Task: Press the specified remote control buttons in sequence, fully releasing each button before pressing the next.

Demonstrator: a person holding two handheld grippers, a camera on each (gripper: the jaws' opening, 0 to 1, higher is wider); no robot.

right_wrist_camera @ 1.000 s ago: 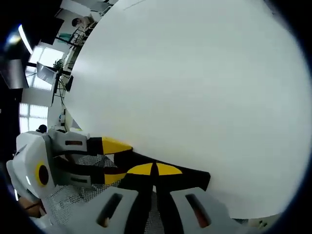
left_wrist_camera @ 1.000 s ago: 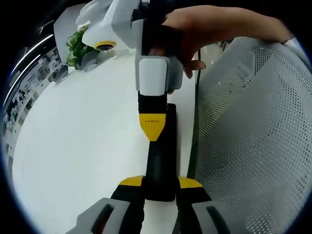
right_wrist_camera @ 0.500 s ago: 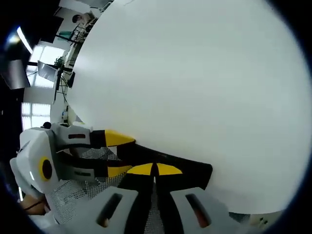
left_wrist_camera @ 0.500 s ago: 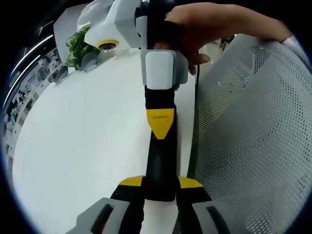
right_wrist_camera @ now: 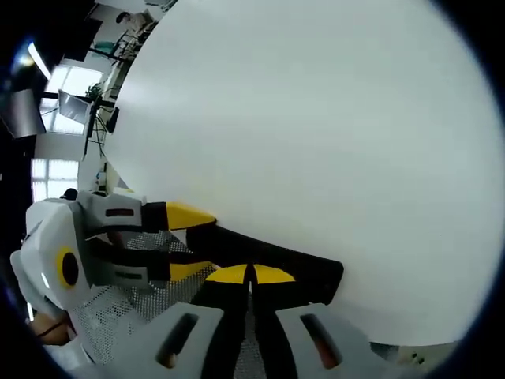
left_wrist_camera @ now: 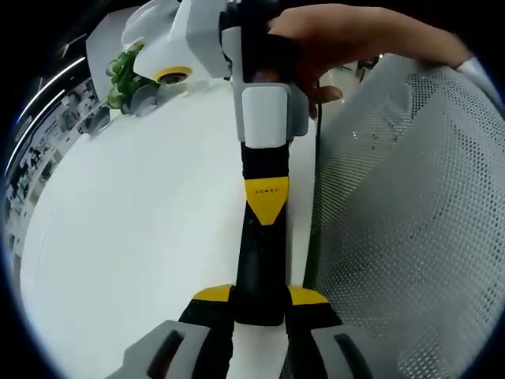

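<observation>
White table (left_wrist_camera: 134,237): left gripper (left_wrist_camera: 259,298) clamps remote (left_wrist_camera: 259,268); right gripper (right_wrist_camera: 251,275) closed.

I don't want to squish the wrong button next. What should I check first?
1. Grip on the remote: ok, the left gripper fingers clamp its sides.
2. Pointer shape: ok, the right gripper fingers are shut into one tip.
3. Tip lifted off the last button: cannot tell, it lies over the remote and any gap is hidden.
4. Which button is under the tip: cannot tell, no buttons can be made out.
5. Support: ok, the remote lies along the table.
</observation>
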